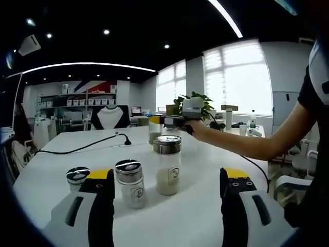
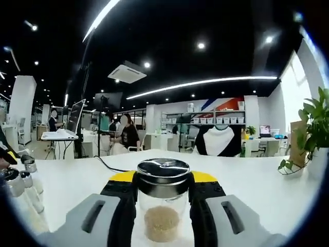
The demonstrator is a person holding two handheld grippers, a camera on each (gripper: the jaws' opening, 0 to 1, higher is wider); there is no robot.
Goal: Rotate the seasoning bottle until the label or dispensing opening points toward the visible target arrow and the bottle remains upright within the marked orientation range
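Nearby, left of the tall jar (image 1: 167, 164) on the white table (image 1: 205, 164), stand two shorter shakers (image 1: 130, 182), with a black cable (image 1: 82, 146) behind; left gripper (image 1: 167, 206) hovers, jaws apart. Behind the jar, right gripper (image 2: 163, 203) clamps the seasoning bottle (image 2: 163, 203), upright, chrome-capped, tan granules low inside

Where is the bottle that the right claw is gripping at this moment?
In the right gripper view, the seasoning bottle stands upright on the white table, clamped between the right claw. In the left gripper view it sits beyond the tallest jar.

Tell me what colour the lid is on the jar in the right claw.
Shiny silver metal lid, best seen in the right gripper view.
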